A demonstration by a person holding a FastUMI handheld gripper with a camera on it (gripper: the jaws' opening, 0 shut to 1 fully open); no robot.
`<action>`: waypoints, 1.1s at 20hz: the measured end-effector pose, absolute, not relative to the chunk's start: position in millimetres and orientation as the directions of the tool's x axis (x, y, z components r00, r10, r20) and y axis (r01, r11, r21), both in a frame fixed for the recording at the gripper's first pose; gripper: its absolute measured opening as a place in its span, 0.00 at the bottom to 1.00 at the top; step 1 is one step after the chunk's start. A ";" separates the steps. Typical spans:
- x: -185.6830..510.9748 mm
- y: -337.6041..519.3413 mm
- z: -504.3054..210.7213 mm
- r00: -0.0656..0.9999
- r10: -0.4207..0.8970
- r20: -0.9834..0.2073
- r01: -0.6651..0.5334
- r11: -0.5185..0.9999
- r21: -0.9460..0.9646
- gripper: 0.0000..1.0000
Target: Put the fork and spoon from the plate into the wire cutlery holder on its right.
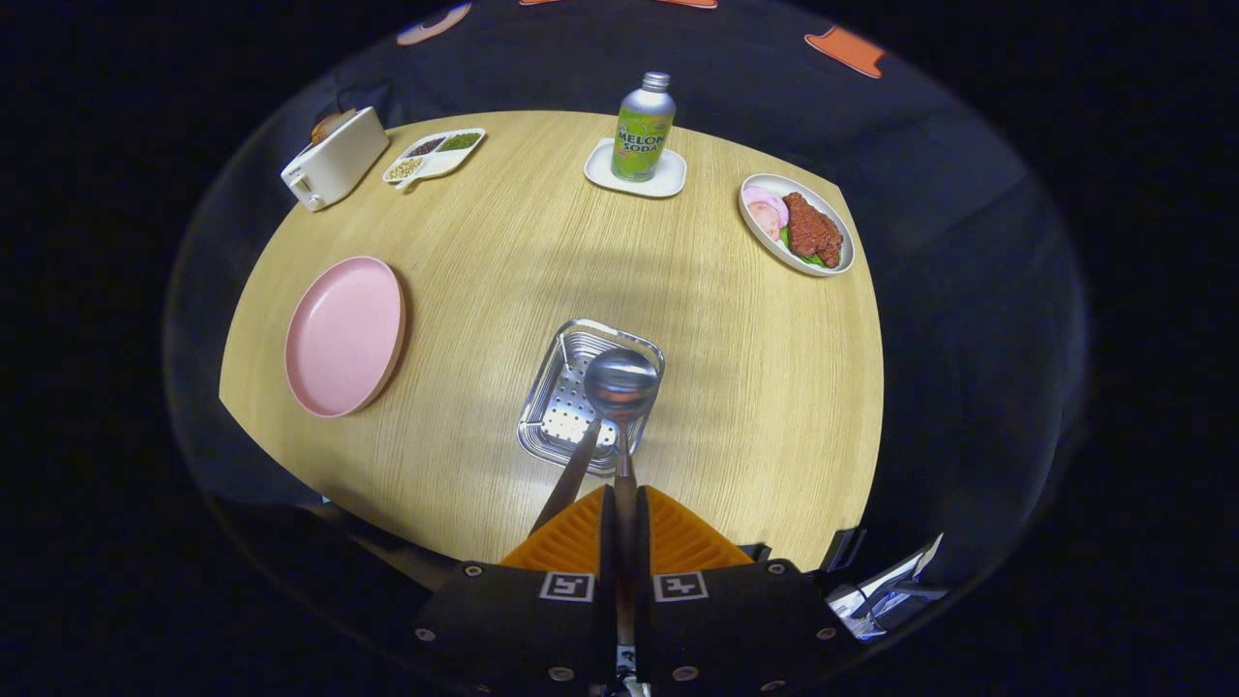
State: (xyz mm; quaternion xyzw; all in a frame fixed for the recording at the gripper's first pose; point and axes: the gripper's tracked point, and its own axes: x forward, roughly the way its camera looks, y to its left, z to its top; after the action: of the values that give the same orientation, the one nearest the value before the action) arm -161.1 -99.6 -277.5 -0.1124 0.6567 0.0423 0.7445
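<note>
The gripper (pixel 619 503) is clamped on the spoon (pixel 620 385) handle, bowl poised over the wire cutlery holder (pixel 561 411) for dropping — empty pink plate (pixel 344 334) at nine o'clock, another handle already inside.

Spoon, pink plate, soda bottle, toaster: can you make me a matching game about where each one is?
Things:
1. spoon
2. pink plate
3. soda bottle
4. toaster

Places:
A. on a white coaster
B. bare, left of the wire holder
C. pinched in the shut claw, bowl over the holder
D. beside the divided snack dish

Pairs: 1-C, 2-B, 3-A, 4-D
</note>
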 end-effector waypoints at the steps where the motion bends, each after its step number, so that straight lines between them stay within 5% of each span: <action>1: -160.6 -98.0 -278.3 0.131 -0.076 -0.988 -0.204 0.974 -0.102 0.08; 11: -132.9 -84.3 -281.0 0.231 -0.026 -0.973 -0.159 0.985 -0.064 0.12; 18: -77.5 -62.6 -239.6 0.537 0.042 -0.842 -0.075 0.997 0.001 0.13; 22: -49.7 -52.1 -204.5 0.698 0.058 -0.714 -0.077 0.997 0.006 0.31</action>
State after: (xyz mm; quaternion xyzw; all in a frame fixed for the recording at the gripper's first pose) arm -49.7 -52.1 -204.5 -0.0120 0.3869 0.0367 0.9213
